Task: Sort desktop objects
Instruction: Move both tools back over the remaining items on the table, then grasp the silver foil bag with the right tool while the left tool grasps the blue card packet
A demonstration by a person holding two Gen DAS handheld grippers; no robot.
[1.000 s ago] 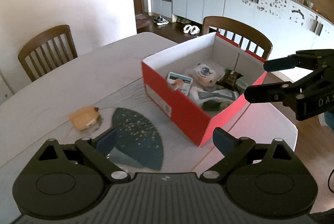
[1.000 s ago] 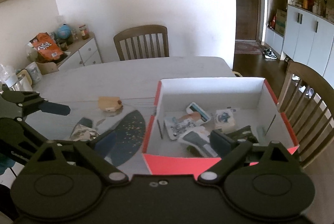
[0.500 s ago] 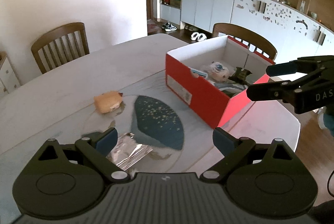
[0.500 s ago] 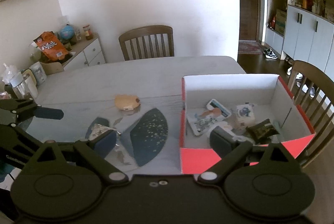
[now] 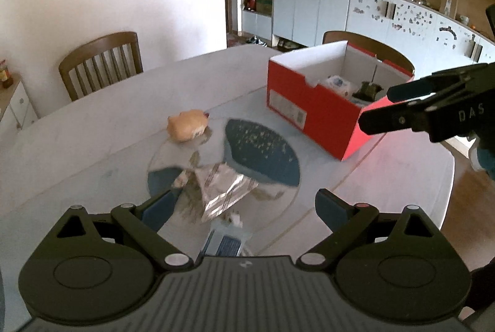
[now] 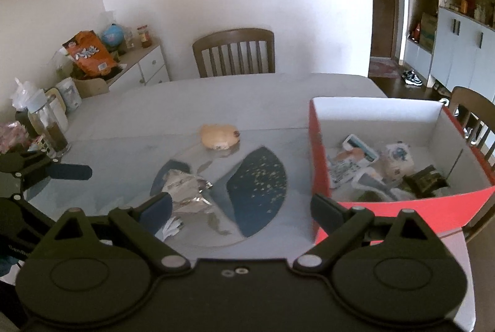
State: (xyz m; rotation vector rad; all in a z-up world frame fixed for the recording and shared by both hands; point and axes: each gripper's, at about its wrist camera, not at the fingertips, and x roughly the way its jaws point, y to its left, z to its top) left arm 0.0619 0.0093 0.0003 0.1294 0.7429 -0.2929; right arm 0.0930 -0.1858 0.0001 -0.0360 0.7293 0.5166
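Over the last second both grippers have withdrawn from the red box (image 6: 402, 210) toward the near edge of the table (image 5: 77, 146), and both views have swung from the box interior to the items left on the tabletop. The left gripper (image 5: 244, 208) is spread wide and holds nothing; the right gripper (image 6: 241, 210) is likewise spread and empty. The box stands at the right side of the table and already contains several packets. Outside it there remain a silver foil packet (image 5: 222, 188) near the front edge, just ahead of the left gripper's fingers, a tan bun-like item (image 5: 187, 125) farther back toward the table centre, and a small blue-and-white item (image 5: 225, 242) close under the left gripper. The withdrawal suggests that a deposit is complete and the next pick is being set up; the foil packet appears the likeliest target. Its crinkled, thin form will probably require a low, flat approach.
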